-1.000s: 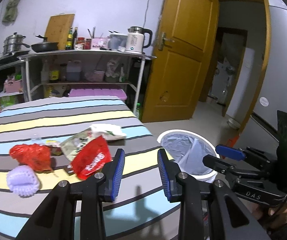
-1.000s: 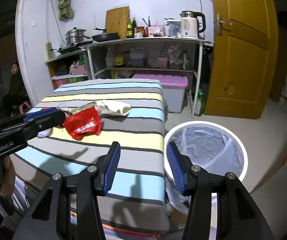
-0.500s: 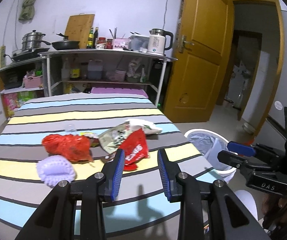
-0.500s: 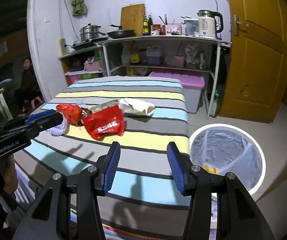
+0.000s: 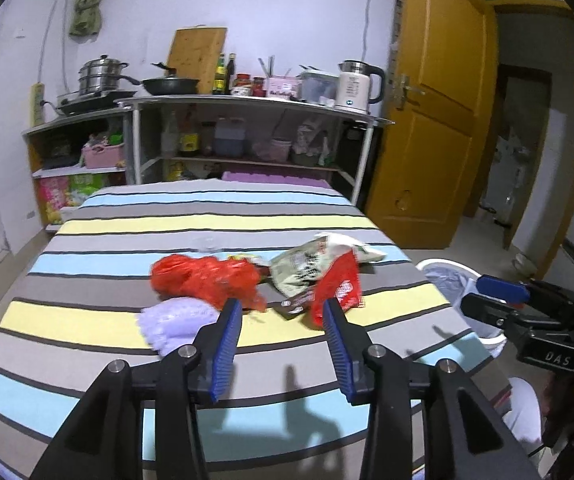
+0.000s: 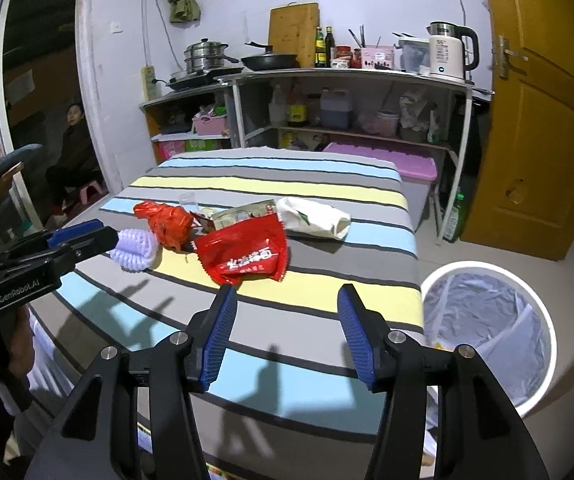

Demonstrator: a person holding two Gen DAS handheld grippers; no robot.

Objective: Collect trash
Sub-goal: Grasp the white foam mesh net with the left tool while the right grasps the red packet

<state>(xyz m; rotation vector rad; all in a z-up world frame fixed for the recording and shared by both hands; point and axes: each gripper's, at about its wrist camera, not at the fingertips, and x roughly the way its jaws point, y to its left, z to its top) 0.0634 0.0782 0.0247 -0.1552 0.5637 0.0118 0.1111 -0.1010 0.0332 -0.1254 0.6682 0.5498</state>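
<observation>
Closer to the litter now than a second ago, when the bin filled much of both views; both tools swung back toward the striped table [image 6: 327, 276], which reads as the start of a fresh pick after a trip to the bin. From the left in the right wrist view: left gripper [image 6: 75, 236] hovering spread and empty beside the lilac foam fruit net [image 6: 135, 250]; then the crumpled red plastic bag [image 6: 165, 222], touching the net; then the red snack packet [image 6: 247, 256] lying flat at the front of the heap, with a greenish wrapper [image 6: 243, 212] just behind and a white wrapper [image 6: 315, 220] to its right; then, off the table's right edge on the floor, the white-rimmed trash bin [image 6: 543, 344] with its clear liner. Right gripper [image 6: 285, 308] spread wide, holding nothing, aimed at the red snack packet. In the left wrist view, left gripper [image 5: 283, 312] open just short of the pile. All five pieces still on the cloth, so most of the job left. Kitchen shelf with pots, kettle and bottles behind; yellow door at right; seated person in the dim doorway at far left
</observation>
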